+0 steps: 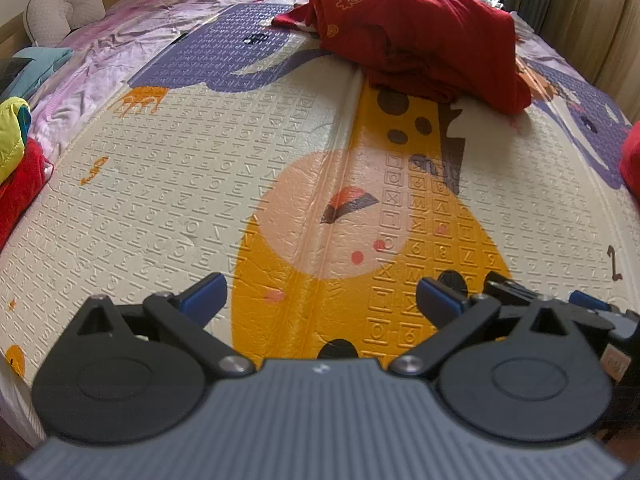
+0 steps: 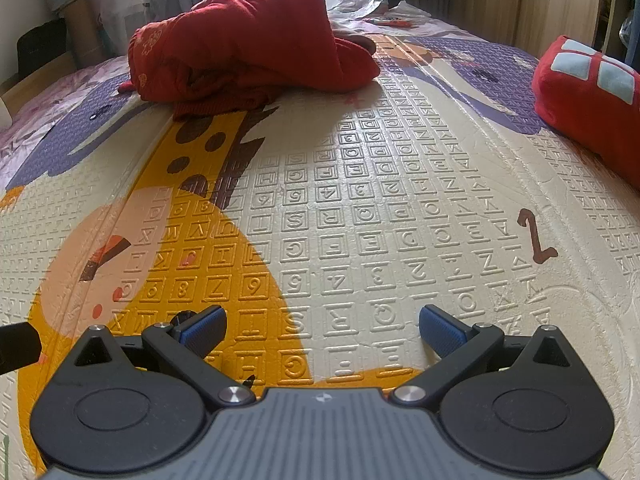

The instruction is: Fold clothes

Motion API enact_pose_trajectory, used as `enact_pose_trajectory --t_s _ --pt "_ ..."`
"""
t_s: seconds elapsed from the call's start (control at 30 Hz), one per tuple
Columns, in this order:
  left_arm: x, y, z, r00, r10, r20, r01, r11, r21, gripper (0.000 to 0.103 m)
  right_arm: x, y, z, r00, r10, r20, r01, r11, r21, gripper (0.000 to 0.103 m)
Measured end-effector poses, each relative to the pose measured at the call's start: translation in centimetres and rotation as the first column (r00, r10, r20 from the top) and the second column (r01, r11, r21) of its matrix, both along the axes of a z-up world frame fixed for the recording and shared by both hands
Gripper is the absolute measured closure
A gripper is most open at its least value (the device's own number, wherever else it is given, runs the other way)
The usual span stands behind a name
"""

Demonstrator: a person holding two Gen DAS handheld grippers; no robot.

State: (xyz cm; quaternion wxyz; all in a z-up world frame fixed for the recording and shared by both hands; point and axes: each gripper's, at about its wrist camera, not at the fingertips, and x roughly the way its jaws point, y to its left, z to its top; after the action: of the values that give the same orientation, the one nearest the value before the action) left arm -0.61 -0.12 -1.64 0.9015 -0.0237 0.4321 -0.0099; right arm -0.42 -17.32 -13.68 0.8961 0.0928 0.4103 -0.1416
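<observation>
- red garment (image 1: 420, 36) is lying crumpled at the far end of the play mat (image 1: 168, 200), well apart from both tools.
- left gripper (image 1: 322, 300) is hovering nearest, over the mat's orange giraffe print, fingers spread wide and holding nothing.
- right gripper (image 2: 323, 328) is hovering beside it, likewise gaping and empty.
- farther right, a red cushion (image 2: 592, 96) is resting on the mat's edge.
</observation>
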Motion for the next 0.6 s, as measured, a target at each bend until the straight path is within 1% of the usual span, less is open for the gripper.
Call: enact_pose_trajectory --t_s 0.6 --pt "0.08 -0.04 0.38 1.000 0.003 -0.005 -0.003 1.000 -0.001 0.000 0.06 0.08 -0.07 1.000 0.002 -0.002 -0.002 1.000 -0.003 0.001"
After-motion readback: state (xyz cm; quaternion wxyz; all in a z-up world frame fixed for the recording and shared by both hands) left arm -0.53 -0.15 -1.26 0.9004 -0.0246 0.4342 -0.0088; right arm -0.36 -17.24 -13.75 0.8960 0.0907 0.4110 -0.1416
